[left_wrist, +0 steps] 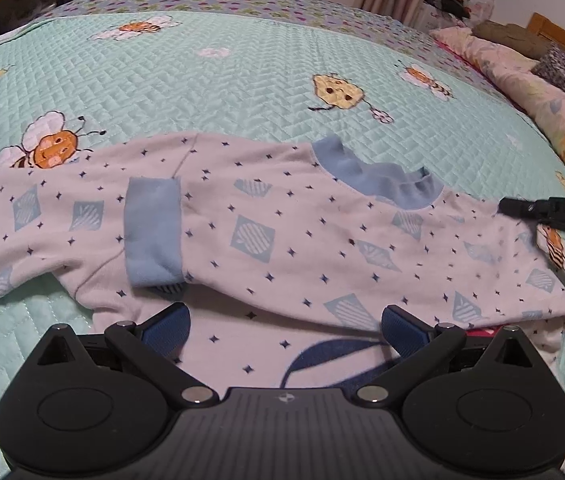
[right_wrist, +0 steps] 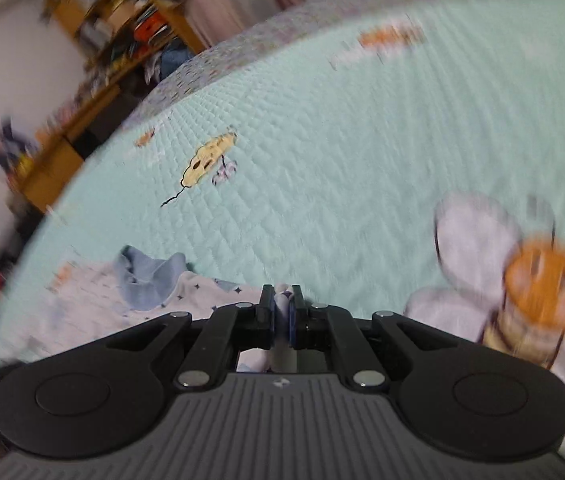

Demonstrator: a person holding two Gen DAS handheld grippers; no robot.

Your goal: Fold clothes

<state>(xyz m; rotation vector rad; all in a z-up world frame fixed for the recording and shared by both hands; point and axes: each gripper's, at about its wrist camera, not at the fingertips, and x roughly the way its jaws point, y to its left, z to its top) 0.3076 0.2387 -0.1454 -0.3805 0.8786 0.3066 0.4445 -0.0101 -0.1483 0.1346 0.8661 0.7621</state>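
A white long-sleeved top [left_wrist: 266, 240] with small navy stars, pale blue diamonds, a blue collar [left_wrist: 382, 180] and blue cuffs lies spread on the bed. One sleeve is folded across the body, its blue cuff [left_wrist: 153, 232] on the chest. My left gripper [left_wrist: 285, 330] hovers open just above the near part of the top, nothing between its blue pads. In the left wrist view my right gripper [left_wrist: 516, 206] sits at the top's right edge. In the right wrist view my right gripper [right_wrist: 281, 300] is shut on a pinch of the white top [right_wrist: 210, 294].
The bed is covered by a mint quilted bedspread [left_wrist: 242, 76] with bee and hive prints. Rolled flowered bedding [left_wrist: 522, 84] lies along the right side. A wooden shelf unit [right_wrist: 114, 12] full of things stands beyond the bed's far left corner.
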